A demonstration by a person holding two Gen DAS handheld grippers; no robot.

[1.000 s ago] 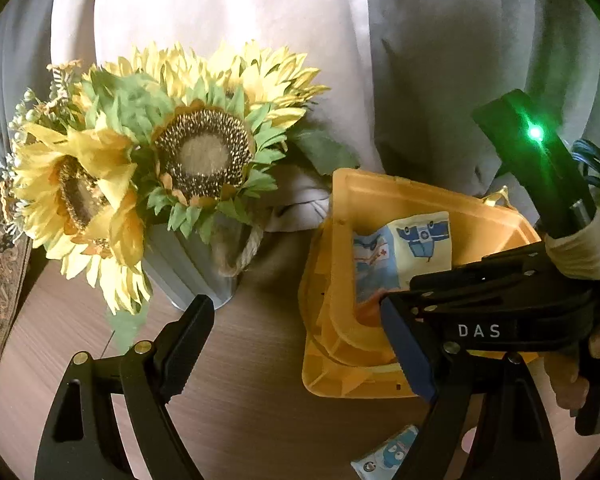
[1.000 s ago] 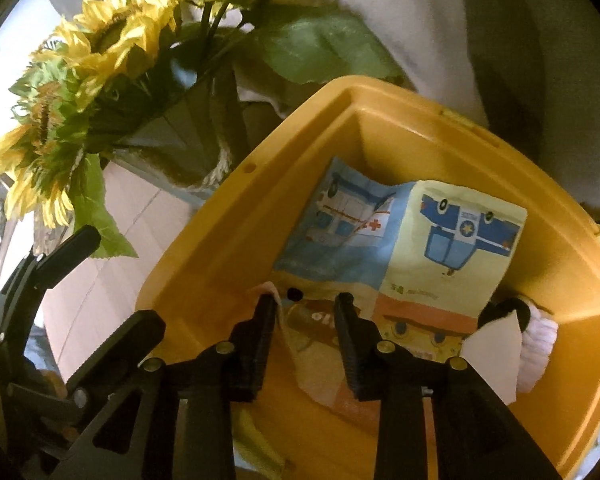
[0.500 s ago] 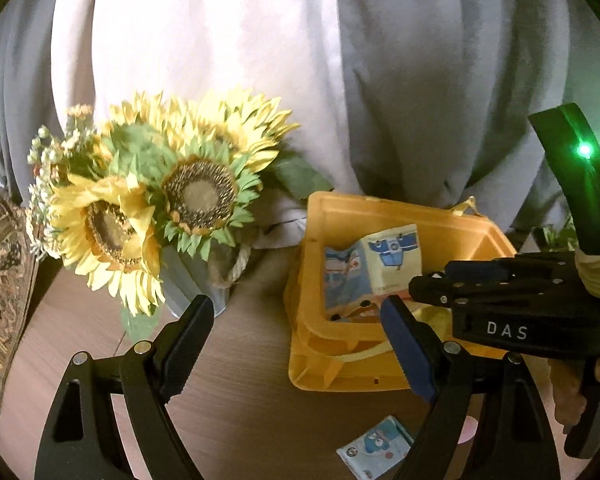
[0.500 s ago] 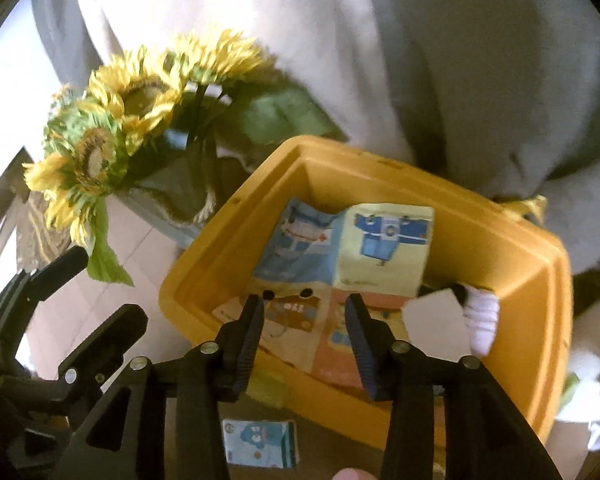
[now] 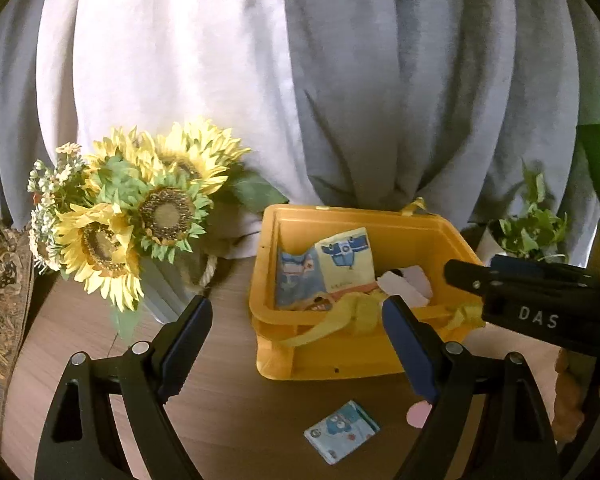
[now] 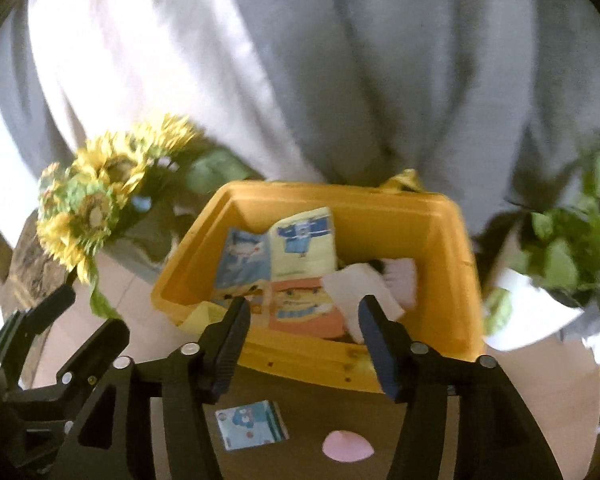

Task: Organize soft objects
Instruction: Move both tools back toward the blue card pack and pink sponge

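A yellow plastic bin [image 5: 432, 236] [image 6: 450, 240] stands on the wooden table. Inside lie a soft cloth book [image 5: 332, 268] [image 6: 284, 256] with cartoon vehicles, a white cloth [image 5: 404, 284] [image 6: 360, 292] and a yellow ribbon [image 5: 352, 312] draped over the front rim. My left gripper [image 5: 296, 328] is open and empty, above the table in front of the bin. My right gripper [image 6: 304, 324] is open and empty, raised just before the bin's front rim; it also shows in the left wrist view [image 5: 540, 292]. A small blue cartoon packet [image 5: 342, 432] [image 6: 252, 424] and a pink disc [image 6: 348, 446] lie on the table.
A vase of sunflowers [image 5: 140, 216] [image 6: 96, 204] stands left of the bin. A potted green plant [image 5: 536, 228] [image 6: 568, 256] stands to the right. Grey and white curtains [image 5: 340, 80] hang behind. A patterned cloth [image 5: 0, 280] is at the far left.
Both grippers have pulled back and up from the bin. The right gripper has opened wider and left the cloth book lying in the bin. The packet and pink disc have come into view.
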